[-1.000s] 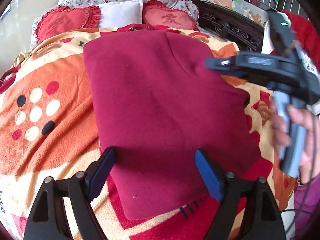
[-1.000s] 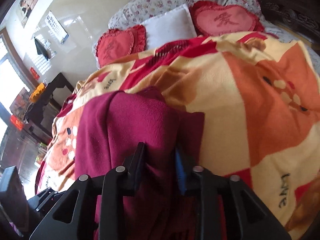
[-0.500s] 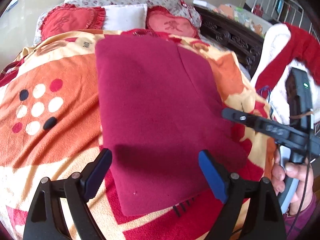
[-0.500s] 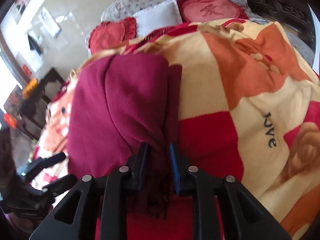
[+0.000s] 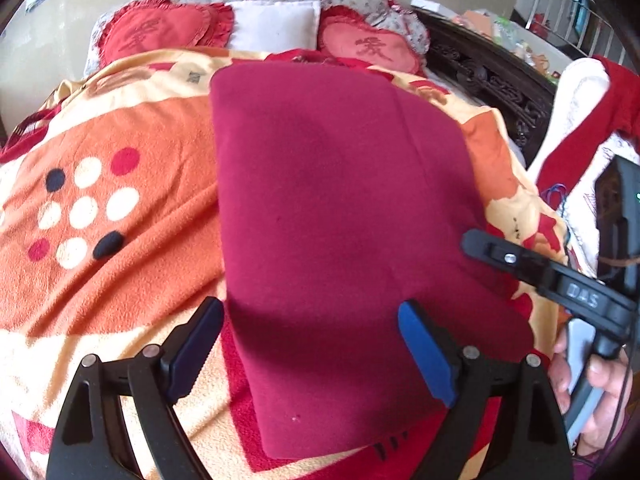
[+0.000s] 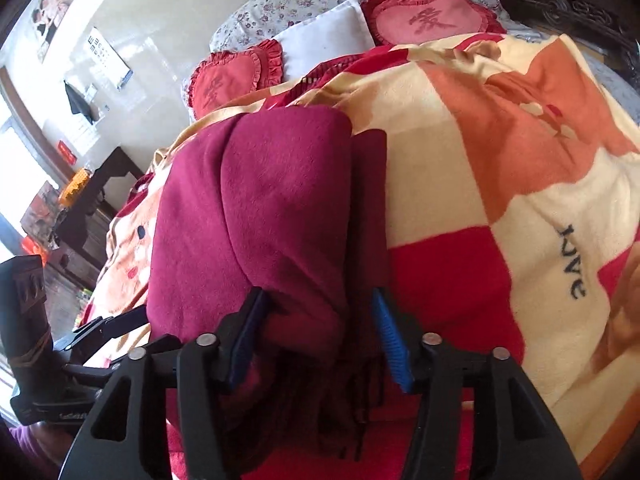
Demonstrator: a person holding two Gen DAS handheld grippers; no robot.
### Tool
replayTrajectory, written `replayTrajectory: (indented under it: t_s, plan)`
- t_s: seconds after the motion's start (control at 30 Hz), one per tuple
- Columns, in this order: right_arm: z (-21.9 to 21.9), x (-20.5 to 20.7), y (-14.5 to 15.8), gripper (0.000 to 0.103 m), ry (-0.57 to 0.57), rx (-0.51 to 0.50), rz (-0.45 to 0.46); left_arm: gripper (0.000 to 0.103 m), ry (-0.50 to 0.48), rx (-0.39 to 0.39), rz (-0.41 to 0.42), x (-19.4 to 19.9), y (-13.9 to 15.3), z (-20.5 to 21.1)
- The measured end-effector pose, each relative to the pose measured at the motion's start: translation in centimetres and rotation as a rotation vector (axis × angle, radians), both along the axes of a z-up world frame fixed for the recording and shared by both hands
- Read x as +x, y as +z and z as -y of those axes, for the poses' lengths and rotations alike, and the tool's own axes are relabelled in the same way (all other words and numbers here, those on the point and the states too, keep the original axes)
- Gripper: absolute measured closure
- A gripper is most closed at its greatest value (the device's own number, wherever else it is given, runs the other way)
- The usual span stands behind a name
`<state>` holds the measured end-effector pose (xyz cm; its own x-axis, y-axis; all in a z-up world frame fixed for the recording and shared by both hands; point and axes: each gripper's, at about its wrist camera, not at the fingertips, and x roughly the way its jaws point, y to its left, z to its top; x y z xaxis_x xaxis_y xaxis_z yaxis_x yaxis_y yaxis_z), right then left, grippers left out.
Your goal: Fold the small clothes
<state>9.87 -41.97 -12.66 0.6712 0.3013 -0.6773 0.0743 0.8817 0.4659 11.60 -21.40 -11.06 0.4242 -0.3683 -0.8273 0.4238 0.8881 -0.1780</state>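
Note:
A maroon fleece cloth [image 5: 340, 220] lies folded into a long rectangle on the orange, red and cream blanket [image 5: 120, 240]. My left gripper [image 5: 308, 316] hovers wide open over the cloth's near end, with nothing gripped. My right gripper [image 6: 318, 336] is at the cloth's right near edge, its jaws opening. The bunched, fringed end of the cloth [image 6: 280, 200] sits loose between its blue pads [image 6: 390, 340]. In the left wrist view the right gripper [image 5: 480, 246] shows edge-on, held by a hand [image 5: 600, 380].
Two red heart cushions [image 5: 160, 36] and a white pillow [image 5: 276, 26] lie at the head of the bed. Dark carved wooden furniture [image 5: 492, 76] runs along the right side. A red and white garment [image 5: 580, 120] hangs at the right edge.
The right gripper has come down from over the cloth's far right side to its near right edge, and its jaws have parted from the cloth's end. The left gripper has stayed put.

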Motion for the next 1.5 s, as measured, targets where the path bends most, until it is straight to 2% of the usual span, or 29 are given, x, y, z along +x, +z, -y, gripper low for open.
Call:
replayTrajectory:
  t_s: [0.2, 0.27, 0.33, 0.37, 0.47, 0.67, 0.77, 0.83, 1.0, 1.1, 1.23, 1.5]
  plan:
    - [-2.3, -1.5, 2.6, 0.063, 0.054, -0.037, 0.09, 0.011, 0.009, 0.003, 0.0, 0.0, -0.3, 0.2]
    - [-3.1, -1.6, 2.0, 0.062, 0.061, -0.121, 0.062, 0.011, 0.005, 0.003, 0.003, -0.1, -0.3, 0.3]
    - [-3.8, -1.4, 0.1, 0.062, 0.043, -0.271, -0.038, 0.011, 0.004, 0.007, 0.003, -0.1, -0.4, 0.3]
    - [-3.7, -1.5, -0.7, 0.062, 0.053, -0.274, -0.052, 0.011, 0.005, 0.009, 0.001, -0.1, -0.5, 0.3]
    - [-2.2, -2.1, -1.2, 0.062, 0.025, -0.151, -0.044, 0.011, 0.007, 0.008, -0.001, -0.1, -0.6, 0.2]
    - [-1.5, -2.5, 0.9, 0.06, 0.019, -0.093, 0.028, 0.011, 0.015, -0.016, -0.01, 0.4, -0.1, -0.5]
    - [-0.5, -1.3, 1.5, 0.059, 0.017, -0.029, 0.058, 0.011, 0.021, -0.083, -0.016, 1.4, 0.7, -1.6]
    - [0.1, -0.1, 1.8, 0.051, 0.0, 0.003, 0.073, 0.009, 0.042, -0.133, -0.021, 2.4, 1.1, -2.6]
    - [1.7, 2.7, 0.7, 0.051, -0.002, 0.092, 0.049, 0.007, 0.059, -0.231, -0.094, 4.2, 1.0, -4.0]
    - [2.2, 3.7, -0.2, 0.048, 0.004, 0.154, 0.051, 0.007, 0.056, -0.254, -0.114, 4.8, 0.6, -3.9]
    - [1.8, 4.4, -1.5, 0.042, 0.026, 0.161, 0.04, 0.006, 0.042, -0.265, -0.148, 5.2, -0.3, -3.0]
    - [-0.2, 2.9, -2.0, 0.04, 0.028, 0.116, 0.162, 0.004, 0.012, -0.226, -0.175, 5.2, -2.3, -0.6]
